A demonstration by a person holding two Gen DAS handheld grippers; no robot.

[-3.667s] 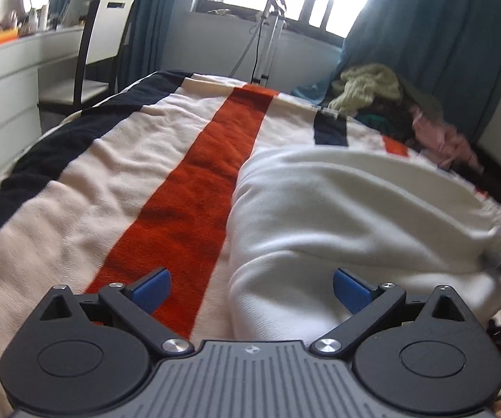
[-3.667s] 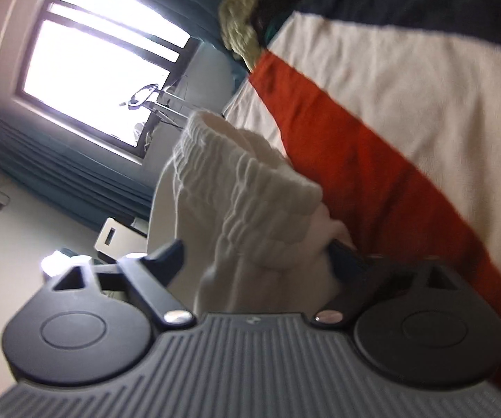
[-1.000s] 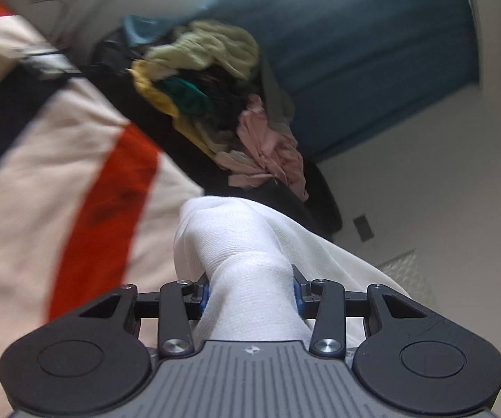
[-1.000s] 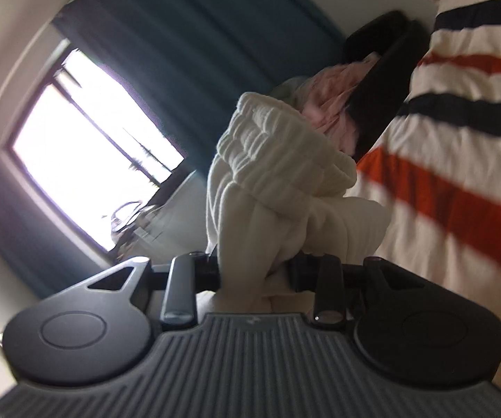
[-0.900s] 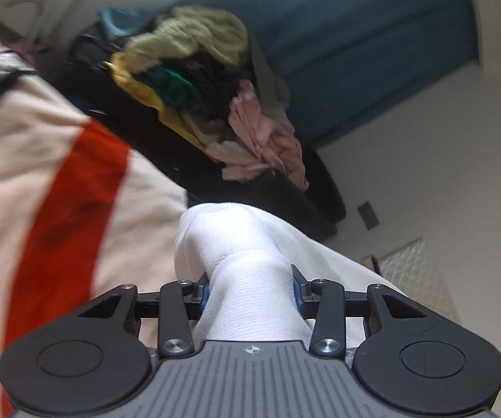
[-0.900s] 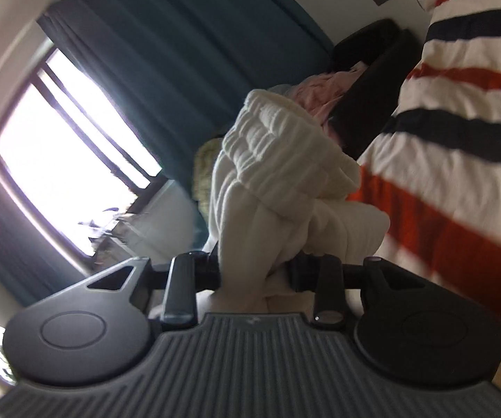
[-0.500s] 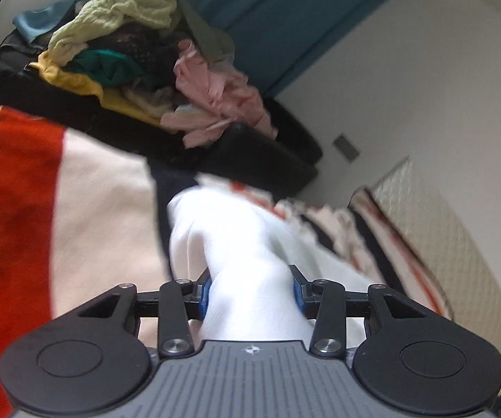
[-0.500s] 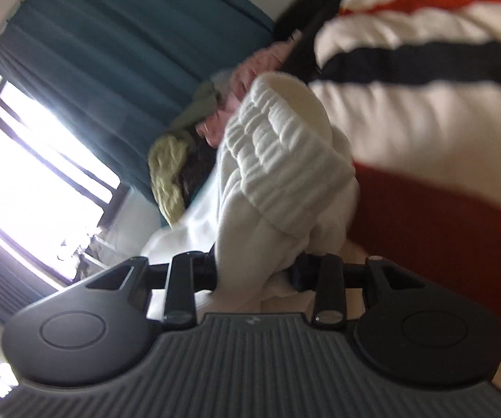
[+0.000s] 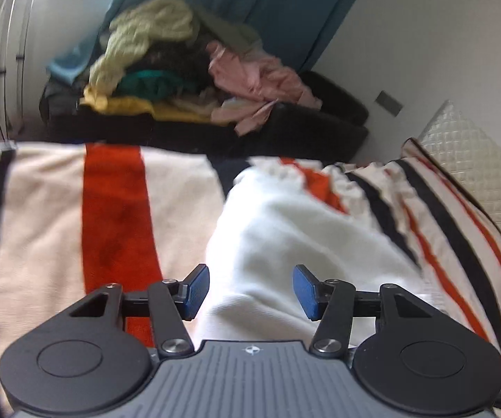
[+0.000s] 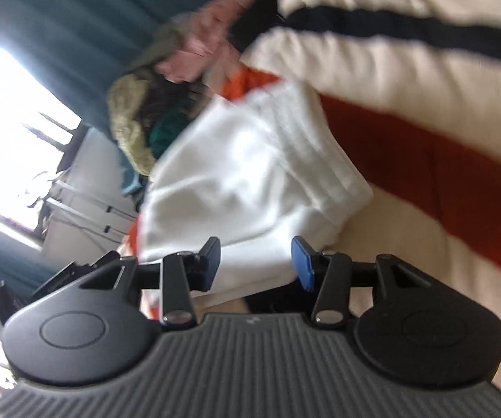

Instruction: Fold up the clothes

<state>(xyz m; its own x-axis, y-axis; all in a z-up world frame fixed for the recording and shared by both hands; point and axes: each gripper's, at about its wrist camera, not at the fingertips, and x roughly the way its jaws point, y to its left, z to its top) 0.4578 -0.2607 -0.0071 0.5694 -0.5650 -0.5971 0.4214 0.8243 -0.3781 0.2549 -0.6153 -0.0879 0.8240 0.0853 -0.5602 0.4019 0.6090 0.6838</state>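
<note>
My left claw [image 9: 251, 291] had just been opening, its blue pads clear of the white garment [image 9: 306, 244] between them. That garment lay on the striped blanket [image 9: 59, 216], clothes pile [image 9: 180, 69] beyond. My right claw [image 10: 255, 261] had likewise been opening, pads off the same cloth [image 10: 250, 174].

Your left gripper [image 9: 251, 291] has just been opening: its blue pads [image 9: 197, 287] stand apart on either side of the white garment [image 9: 306, 244], no longer pressing it. The garment lies on the striped blanket [image 9: 76, 216], running away from you toward a striped pillow [image 9: 435, 209] at the right. Beyond the bed's far edge you see a heap of clothes [image 9: 180, 69] against a teal curtain [image 9: 285, 3].
</note>
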